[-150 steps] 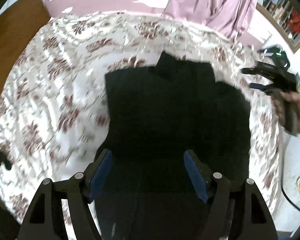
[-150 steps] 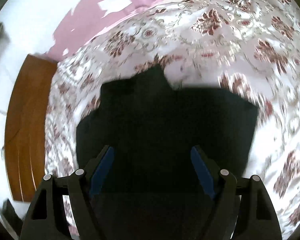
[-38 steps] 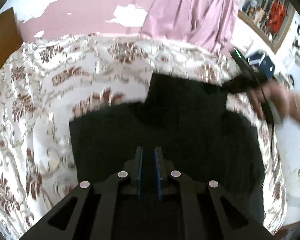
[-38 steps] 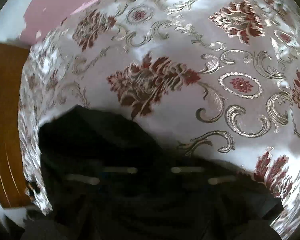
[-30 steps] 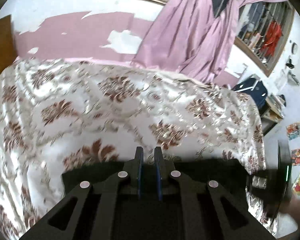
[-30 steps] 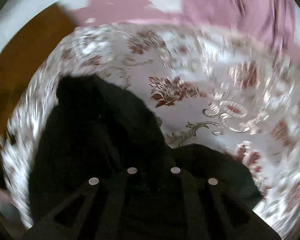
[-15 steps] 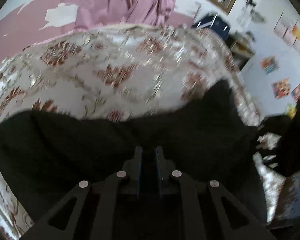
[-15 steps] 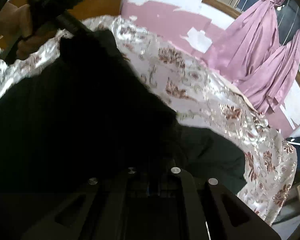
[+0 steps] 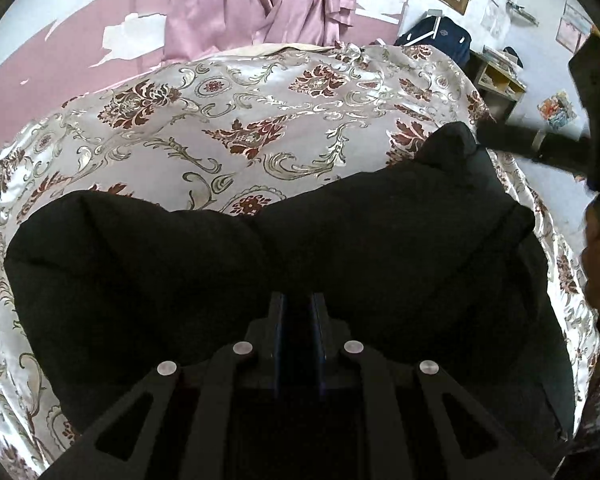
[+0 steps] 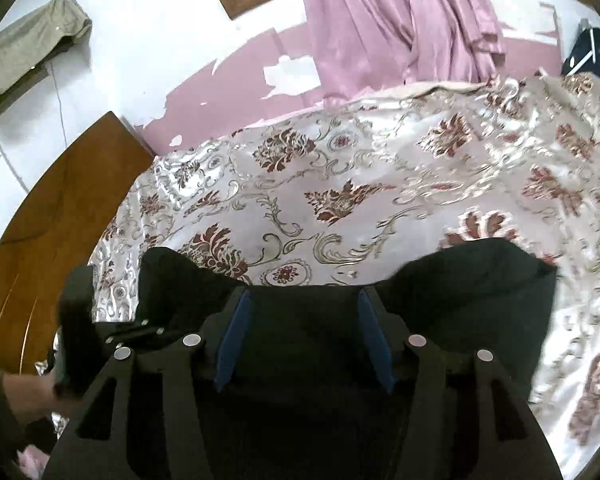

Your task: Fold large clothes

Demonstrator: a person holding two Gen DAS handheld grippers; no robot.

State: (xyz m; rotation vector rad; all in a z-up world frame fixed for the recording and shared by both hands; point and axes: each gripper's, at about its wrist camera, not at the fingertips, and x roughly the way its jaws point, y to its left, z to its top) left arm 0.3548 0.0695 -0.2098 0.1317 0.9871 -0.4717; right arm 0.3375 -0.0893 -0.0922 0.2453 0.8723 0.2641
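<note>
The left claw (image 9: 298, 322) is clenched tight, and black cloth sits between its two blue pads. That cloth is the big black garment (image 9: 400, 248), which lies folded right under and in front of the claw on the bed (image 9: 260, 120). Past the garment's far edge comes the shiny flowered bed cover, and behind that the pink curtain (image 9: 260, 0).

The right claw (image 10: 302, 340) has just been opening. Its blue pads (image 10: 232, 340) stand apart and do not pinch the black garment (image 10: 472, 300), which lies below and between them. To this claw's left a hand (image 10: 28, 396) holds the other tool. Further off are the flowered cover and the wooden headboard (image 10: 60, 220).
</note>
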